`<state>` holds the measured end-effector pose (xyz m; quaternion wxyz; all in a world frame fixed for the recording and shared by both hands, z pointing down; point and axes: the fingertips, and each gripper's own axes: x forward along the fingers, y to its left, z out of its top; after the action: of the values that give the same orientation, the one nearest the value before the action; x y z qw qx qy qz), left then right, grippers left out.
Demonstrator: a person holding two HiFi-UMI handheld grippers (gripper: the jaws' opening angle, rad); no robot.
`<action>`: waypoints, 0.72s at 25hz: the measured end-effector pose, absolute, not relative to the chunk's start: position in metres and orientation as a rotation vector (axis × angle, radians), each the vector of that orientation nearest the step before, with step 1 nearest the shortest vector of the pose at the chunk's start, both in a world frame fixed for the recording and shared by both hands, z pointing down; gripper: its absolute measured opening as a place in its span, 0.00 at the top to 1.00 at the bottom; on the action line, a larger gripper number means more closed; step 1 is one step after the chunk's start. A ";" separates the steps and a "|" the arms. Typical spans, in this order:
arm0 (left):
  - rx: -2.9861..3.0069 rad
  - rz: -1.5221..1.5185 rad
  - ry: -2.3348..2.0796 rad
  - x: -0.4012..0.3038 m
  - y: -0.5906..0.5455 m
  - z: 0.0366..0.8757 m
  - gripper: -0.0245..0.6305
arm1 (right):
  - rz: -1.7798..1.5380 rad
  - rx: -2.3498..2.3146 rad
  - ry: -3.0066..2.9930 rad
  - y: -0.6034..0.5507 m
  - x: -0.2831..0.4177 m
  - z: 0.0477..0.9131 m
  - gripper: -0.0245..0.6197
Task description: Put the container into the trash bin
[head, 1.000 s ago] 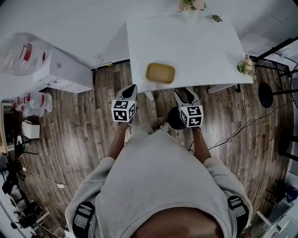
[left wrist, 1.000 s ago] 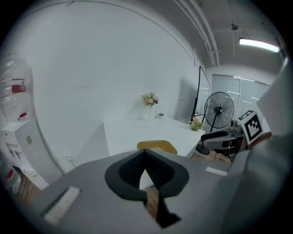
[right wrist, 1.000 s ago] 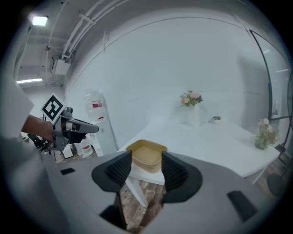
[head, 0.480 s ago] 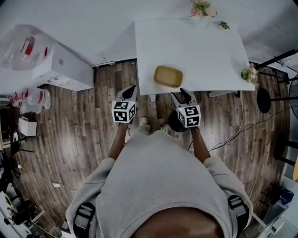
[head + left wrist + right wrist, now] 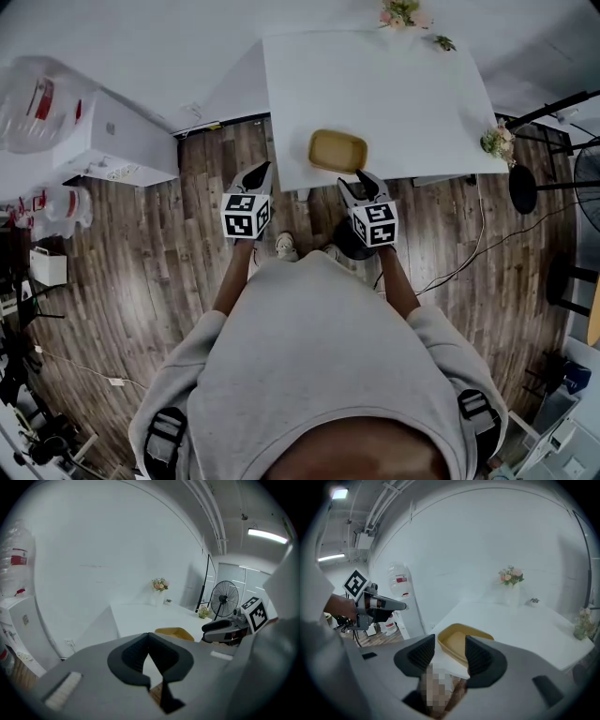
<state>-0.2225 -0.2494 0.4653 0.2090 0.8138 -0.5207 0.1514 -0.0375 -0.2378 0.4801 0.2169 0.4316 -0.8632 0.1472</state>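
The right gripper [image 5: 450, 643] holds its jaws wide apart and empty, just short of the container [image 5: 461, 638], which shows beyond the gap. The left gripper [image 5: 149, 638] has its jaws together on nothing, off to the container's left. The yellow container sits untouched near the front edge of the tabletop [image 5: 394, 94], so grasping, carrying and dropping all seem left to do. A dark round thing [image 5: 343, 246] on the floor below the container may be the bin. No writing is legible; the red label on the bottle [image 5: 399, 592] left of the container cannot be read.
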 end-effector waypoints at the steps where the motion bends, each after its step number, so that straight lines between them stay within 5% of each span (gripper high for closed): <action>1: 2.267 0.422 -1.444 -0.223 -0.251 0.465 0.95 | 0.409 1.192 -2.390 -0.239 -0.039 0.481 0.64; 18: 2.260 0.417 -1.435 -0.235 -0.256 0.467 0.95 | 0.127 0.804 -2.285 -0.246 -0.071 0.505 0.64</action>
<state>-0.2354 -0.2557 0.4667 0.2144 0.8148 -0.5173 0.1503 -0.0705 -0.2457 0.5050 0.3503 0.3105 -0.8823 0.0489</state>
